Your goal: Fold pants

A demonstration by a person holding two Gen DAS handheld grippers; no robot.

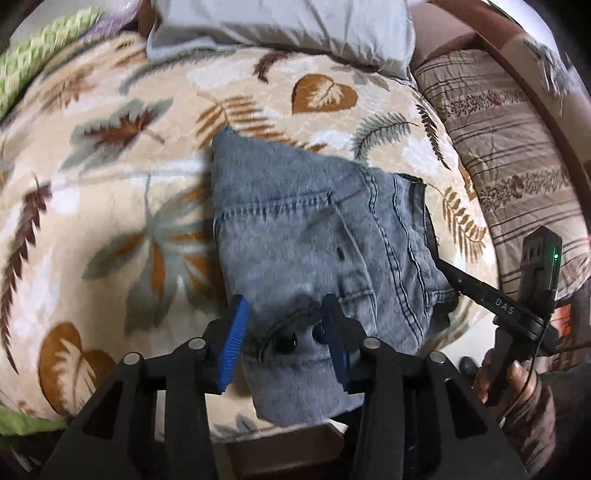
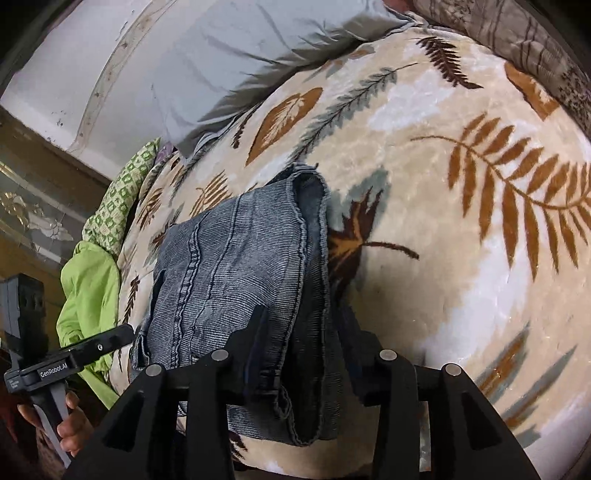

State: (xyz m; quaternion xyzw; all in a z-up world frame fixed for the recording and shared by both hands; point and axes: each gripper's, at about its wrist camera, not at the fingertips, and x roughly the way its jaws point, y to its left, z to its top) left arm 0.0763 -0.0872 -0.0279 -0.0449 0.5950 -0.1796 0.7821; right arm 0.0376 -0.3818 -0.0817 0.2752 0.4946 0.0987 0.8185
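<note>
Grey-blue denim pants (image 1: 314,236) lie folded into a compact bundle on a leaf-patterned blanket; they also show in the right wrist view (image 2: 236,280). My left gripper (image 1: 286,328) is open, its blue-padded fingers (image 1: 234,339) straddling the near edge of the pants. My right gripper (image 2: 303,328) is open, its jaws standing either side of the pants' folded right edge, denim between them. The right gripper also shows in the left wrist view (image 1: 458,280) at the pants' right side, and the left one in the right wrist view (image 2: 114,341) at the pants' left side.
The leaf-patterned blanket (image 2: 461,221) covers the bed. A grey pillow (image 1: 288,26) lies at the far end. A striped brown cushion (image 1: 509,155) lies on the right. Green cloths (image 2: 88,288) lie at the bed's left edge. The bed's near edge runs just below the pants.
</note>
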